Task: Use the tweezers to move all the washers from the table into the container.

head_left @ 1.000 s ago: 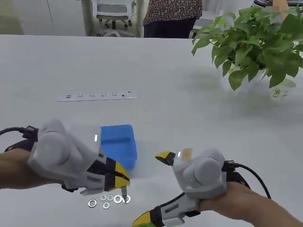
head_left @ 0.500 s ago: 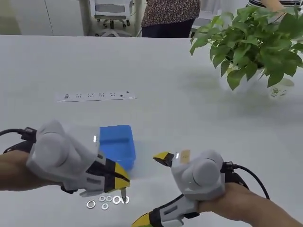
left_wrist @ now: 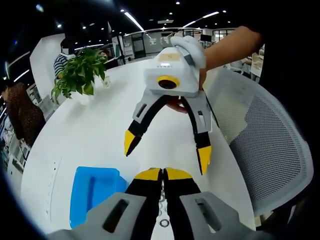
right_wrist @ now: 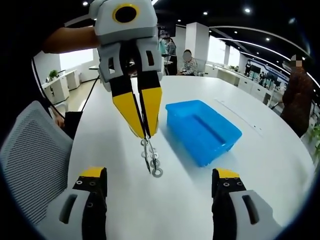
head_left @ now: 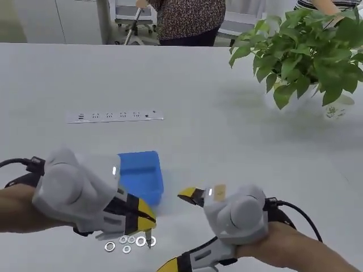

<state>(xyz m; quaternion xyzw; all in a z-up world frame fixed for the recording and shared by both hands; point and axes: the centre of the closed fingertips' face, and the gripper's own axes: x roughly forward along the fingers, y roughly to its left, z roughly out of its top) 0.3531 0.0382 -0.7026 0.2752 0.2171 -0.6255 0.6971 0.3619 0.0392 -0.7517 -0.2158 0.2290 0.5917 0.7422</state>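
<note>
My left gripper (head_left: pixel 146 218) is shut on thin metal tweezers (head_left: pixel 148 238) that point down at the table. Their tip rests among several small silver washers (head_left: pixel 131 242) lying in a loose row near the front edge. In the right gripper view the tweezers (right_wrist: pixel 148 155) reach down from the left gripper (right_wrist: pixel 144 131) to the washers (right_wrist: pixel 156 172); whether the tip grips one I cannot tell. A blue container (head_left: pixel 140 175) sits just behind the washers, its inside (right_wrist: pixel 202 129) bare. My right gripper (head_left: pixel 179 230) hovers open to the right of the washers, holding nothing.
A white power strip (head_left: pixel 115 115) lies flat further back on the white table (head_left: pixel 215 136). A potted plant (head_left: pixel 306 51) stands at the back right. A person (head_left: pixel 187 17) stands behind the table's far edge. A mesh office chair (left_wrist: pixel 260 145) stands near the table's front edge.
</note>
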